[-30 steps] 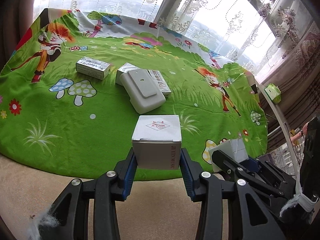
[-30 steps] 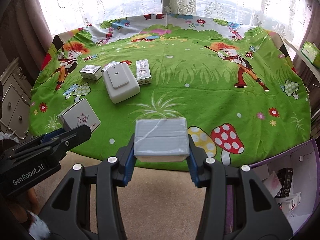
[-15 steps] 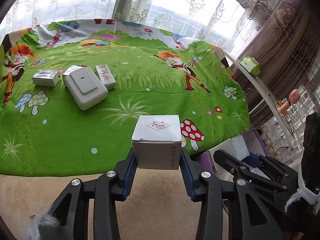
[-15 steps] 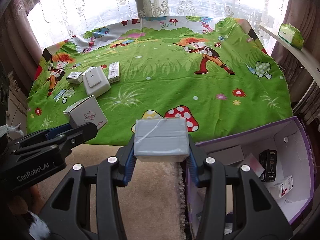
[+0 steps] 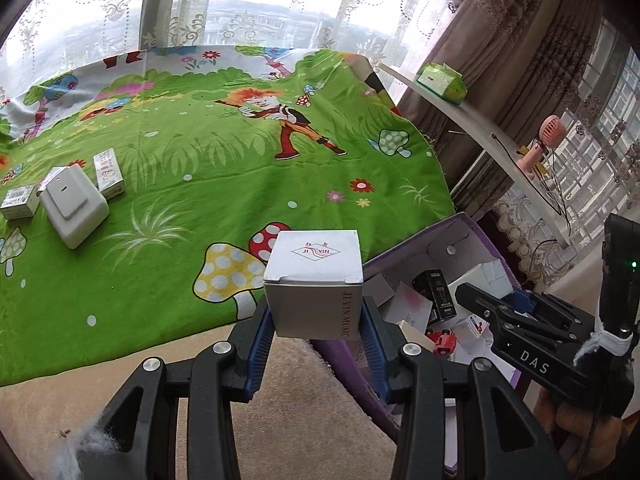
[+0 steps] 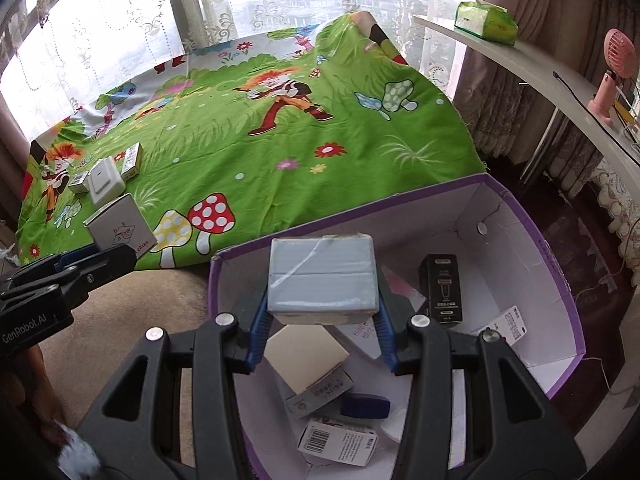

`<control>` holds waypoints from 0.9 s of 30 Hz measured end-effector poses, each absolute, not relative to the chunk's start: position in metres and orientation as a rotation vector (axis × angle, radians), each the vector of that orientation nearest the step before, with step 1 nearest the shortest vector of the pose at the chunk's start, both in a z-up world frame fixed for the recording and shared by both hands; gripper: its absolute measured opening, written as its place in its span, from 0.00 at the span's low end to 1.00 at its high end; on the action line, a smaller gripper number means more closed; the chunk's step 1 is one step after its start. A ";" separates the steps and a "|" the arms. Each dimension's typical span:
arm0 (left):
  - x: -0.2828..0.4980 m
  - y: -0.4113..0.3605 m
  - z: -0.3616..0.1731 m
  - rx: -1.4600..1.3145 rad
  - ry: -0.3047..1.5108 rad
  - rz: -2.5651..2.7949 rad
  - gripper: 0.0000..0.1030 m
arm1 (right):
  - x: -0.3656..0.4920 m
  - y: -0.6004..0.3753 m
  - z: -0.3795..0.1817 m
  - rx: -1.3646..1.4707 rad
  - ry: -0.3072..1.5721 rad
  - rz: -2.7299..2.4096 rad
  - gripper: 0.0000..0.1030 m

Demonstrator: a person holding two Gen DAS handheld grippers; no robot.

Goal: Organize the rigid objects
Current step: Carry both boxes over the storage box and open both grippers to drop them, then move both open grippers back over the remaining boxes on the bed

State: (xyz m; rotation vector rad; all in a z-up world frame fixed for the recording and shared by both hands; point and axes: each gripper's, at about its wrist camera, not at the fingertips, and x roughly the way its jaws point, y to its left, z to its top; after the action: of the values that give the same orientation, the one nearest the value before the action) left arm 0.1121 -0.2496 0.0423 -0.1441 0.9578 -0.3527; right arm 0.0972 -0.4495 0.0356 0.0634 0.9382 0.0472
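Note:
My left gripper (image 5: 316,332) is shut on a white cube box (image 5: 314,280) printed "JIYIN MUSIC", held over the table's front edge beside the purple bin (image 5: 460,232). My right gripper (image 6: 322,328) is shut on a grey taped box (image 6: 322,274) and holds it above the open purple bin (image 6: 560,280), which has several small boxes inside. The left gripper with its cube box also shows at the left of the right wrist view (image 6: 120,232). The right gripper shows in the left wrist view (image 5: 500,312).
A white device (image 5: 74,206) and three small boxes (image 5: 108,168) lie on the green cartoon cloth (image 5: 240,152) at the far left. A shelf (image 6: 540,64) with a green tissue pack (image 6: 486,20) and a pink fan (image 6: 612,76) runs along the right.
Both grippers have swung right with their boxes. The right one has moved from over the table edge to above the purple bin; the left one now reaches the bin's side.

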 end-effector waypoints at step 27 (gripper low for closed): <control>0.107 -0.290 0.066 -0.007 0.848 -0.429 0.79 | 0.092 -0.508 0.044 0.099 0.928 -0.135 0.87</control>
State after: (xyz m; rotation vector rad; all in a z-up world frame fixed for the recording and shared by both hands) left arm 0.1068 -0.2901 0.0657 -0.0068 0.8478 -0.4294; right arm 0.0920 -0.5081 0.0444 0.0986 0.9278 -0.1355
